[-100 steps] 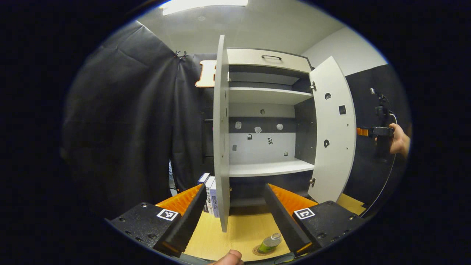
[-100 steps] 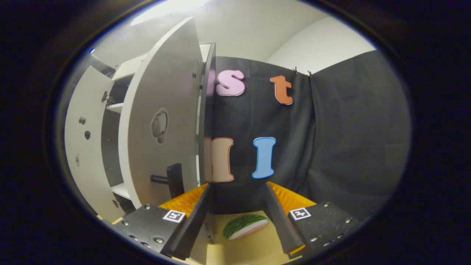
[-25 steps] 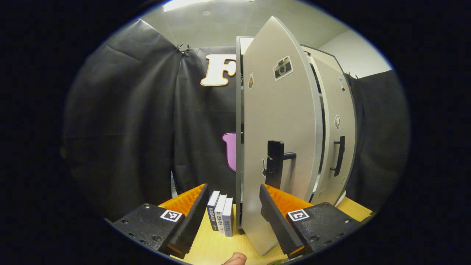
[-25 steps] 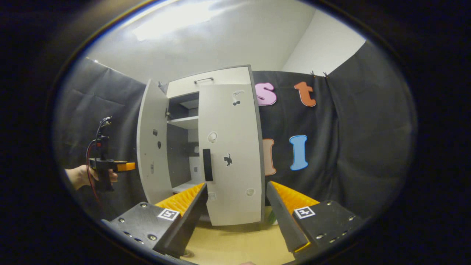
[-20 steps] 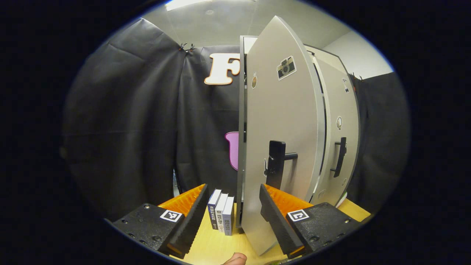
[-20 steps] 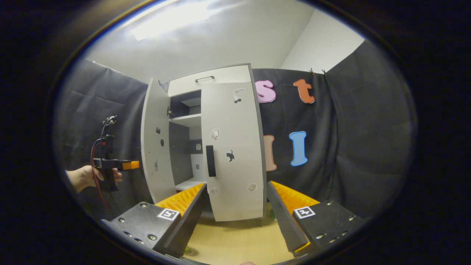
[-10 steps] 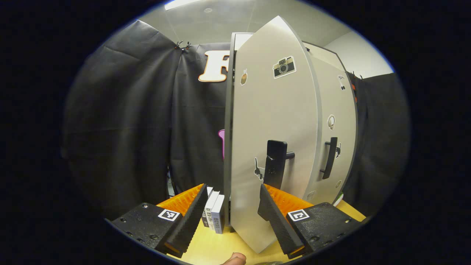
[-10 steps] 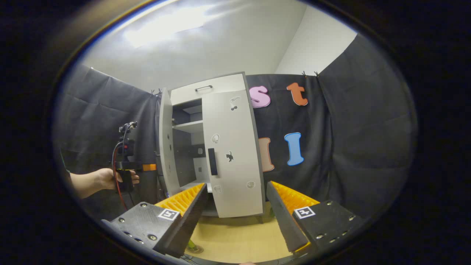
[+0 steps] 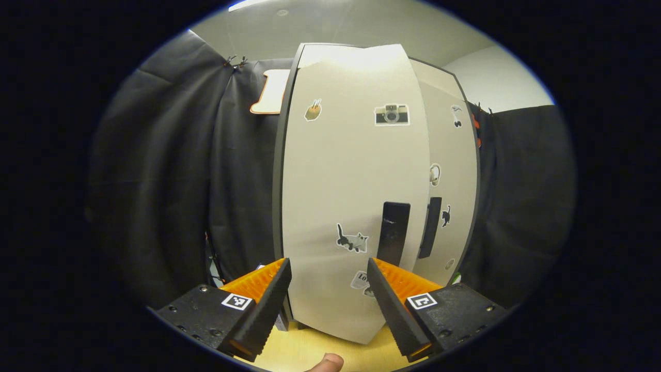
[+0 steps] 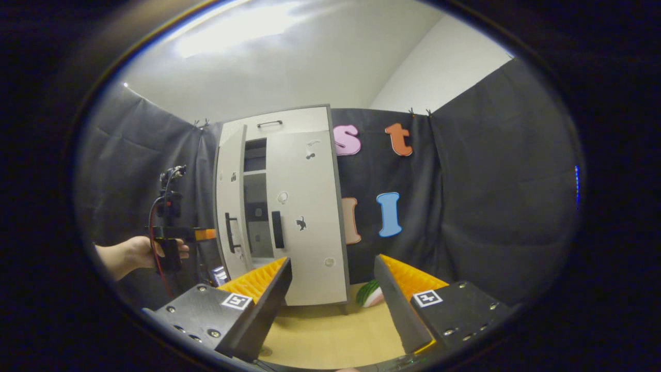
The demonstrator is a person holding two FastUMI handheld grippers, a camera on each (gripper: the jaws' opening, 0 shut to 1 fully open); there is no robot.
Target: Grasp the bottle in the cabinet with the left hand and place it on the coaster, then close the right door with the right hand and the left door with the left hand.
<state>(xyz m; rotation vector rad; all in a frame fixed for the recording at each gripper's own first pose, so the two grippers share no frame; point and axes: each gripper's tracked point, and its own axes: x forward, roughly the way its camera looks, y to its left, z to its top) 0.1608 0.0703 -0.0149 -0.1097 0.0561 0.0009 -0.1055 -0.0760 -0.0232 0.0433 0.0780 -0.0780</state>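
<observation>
**Grey cabinet: right door shut, left door nearly shut**

Grey-white laminate covers the tall cabinet [image 10: 281,206], which stands on the pale wooden desk [image 10: 330,336] against the black cloth wall. In the right gripper view its right door [image 10: 307,217], carrying a black bar handle [image 10: 277,229] and small stickers, lies flat against the carcass. The left door [image 10: 230,206] stands ajar by a narrow angle; a dark gap between the two doors exposes part of a shelf inside.

In the left gripper view the left door [image 9: 356,196] faces the camera at close range, with a camera sticker [image 9: 391,114], a cat sticker [image 9: 351,240] and its black handle [image 9: 393,232] in plain sight. The left gripper [image 9: 328,294] has its ribbed orange-and-black fingers [image 9: 266,299] spread wide, grasping nothing, with the door's lower edge seen between them. Contact between fingers and door cannot be confirmed. In the right gripper view that same gripper [image 10: 199,234] is held by a hand [image 10: 137,253] just beside the left door's outer face.

The right gripper [image 10: 333,305] hangs well back from the cabinet, fingers [image 10: 408,299] released and empty. A green-striped watermelon-slice object [image 10: 369,293] lies on the desk beside the cabinet's right foot.

The bottle and its coaster cannot be located with certainty: a small round mark [image 10: 265,351] at the desk's near edge is too small to identify.
</observation>
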